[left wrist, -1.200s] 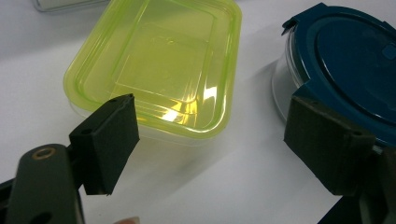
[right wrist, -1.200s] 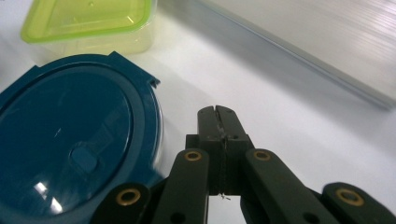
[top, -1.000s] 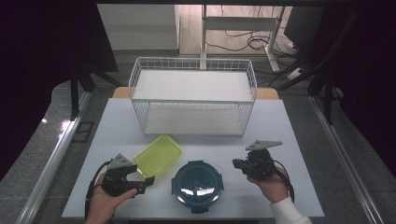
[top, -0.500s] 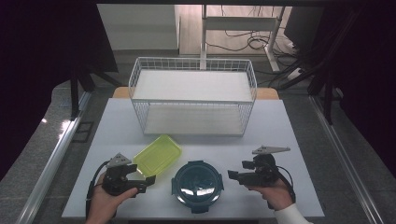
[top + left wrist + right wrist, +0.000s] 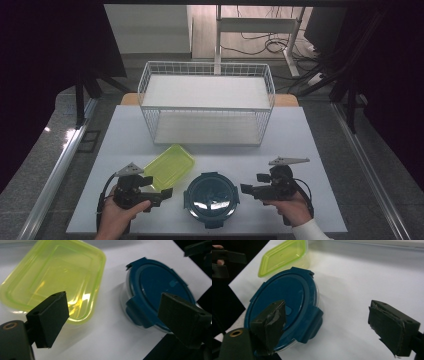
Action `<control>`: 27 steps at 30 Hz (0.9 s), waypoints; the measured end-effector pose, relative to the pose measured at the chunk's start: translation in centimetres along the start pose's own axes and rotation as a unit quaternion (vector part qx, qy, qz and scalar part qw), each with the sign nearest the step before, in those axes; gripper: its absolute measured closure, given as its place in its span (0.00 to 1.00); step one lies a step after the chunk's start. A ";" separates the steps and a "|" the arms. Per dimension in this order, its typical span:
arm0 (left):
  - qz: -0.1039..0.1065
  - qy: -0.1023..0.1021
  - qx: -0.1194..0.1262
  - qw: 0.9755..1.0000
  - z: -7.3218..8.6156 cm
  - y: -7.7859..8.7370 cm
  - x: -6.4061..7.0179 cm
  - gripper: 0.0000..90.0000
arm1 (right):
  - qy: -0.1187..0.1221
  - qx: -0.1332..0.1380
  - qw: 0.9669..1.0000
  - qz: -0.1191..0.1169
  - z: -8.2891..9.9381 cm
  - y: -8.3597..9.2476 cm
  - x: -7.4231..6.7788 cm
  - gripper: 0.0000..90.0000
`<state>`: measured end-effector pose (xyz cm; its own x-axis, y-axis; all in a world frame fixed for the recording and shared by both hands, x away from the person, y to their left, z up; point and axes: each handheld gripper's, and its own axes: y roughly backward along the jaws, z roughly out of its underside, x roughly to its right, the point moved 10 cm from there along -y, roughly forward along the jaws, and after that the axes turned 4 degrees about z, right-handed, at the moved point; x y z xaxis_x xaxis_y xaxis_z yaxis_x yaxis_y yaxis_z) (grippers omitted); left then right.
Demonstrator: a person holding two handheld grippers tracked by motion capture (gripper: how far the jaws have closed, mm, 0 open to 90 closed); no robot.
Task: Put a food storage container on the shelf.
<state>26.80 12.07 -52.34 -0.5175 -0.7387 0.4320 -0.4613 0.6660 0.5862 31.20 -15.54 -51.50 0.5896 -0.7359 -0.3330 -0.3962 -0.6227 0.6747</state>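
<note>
The left tool [image 5: 159, 194], held low over the near left part of the white tabletop [image 5: 310, 150], stands released: its jaws have just been opening and nothing lies between them, only bare tabletop in the left gripper view, where one jaw overlaps the near edge of the yellow-green container [image 5: 53, 280] and the other overlaps the rim of the round blue-lidded container [image 5: 160, 282]. The right tool [image 5: 248, 189], held at the near right, is likewise released; its jaws have just been opening wide, and in the right gripper view they frame empty tabletop, with the round blue-lidded container [image 5: 284, 302] showing behind the left-hand jaw and not touched by either pad. Both tools point inward toward that round container [image 5: 211, 198], which sits on the tabletop between them at the near edge, its dark blue lid on, with clip tabs around its rim and a clear wall visible below the lid. Just beyond it and to the left lies the yellow-green container [image 5: 170, 165], a shallow rectangular translucent piece set at an angle, close to the round one but apart from it. Farther back, in the middle of the tabletop, stands a white wire basket [image 5: 206, 106] with two levels. Each tool is gripped by a hand [image 5: 116, 216] coming in from the near side, and a black cable loops from each.
</note>
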 end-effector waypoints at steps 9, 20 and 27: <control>0.029 0.028 -0.014 0.999 -0.5 -1.2 1.3 0.10 | -0.001 -0.022 0.999 -0.026 0.7 -0.9 -1.3 0.15; 0.072 0.071 -0.026 0.995 -0.4 -3.0 2.7 0.10 | -0.021 -0.032 0.998 -0.044 1.4 -1.8 -1.7 0.13; 0.079 0.076 -0.045 0.993 0.9 -4.1 3.4 0.09 | -0.037 -0.034 0.997 -0.057 1.7 -2.1 -2.1 0.12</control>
<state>26.31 6.96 -53.84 -0.4609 -0.6370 0.6179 -0.3127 0.7682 0.5586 29.61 -13.08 -53.32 0.5730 -0.6808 -0.4563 -0.2796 -0.6858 0.6720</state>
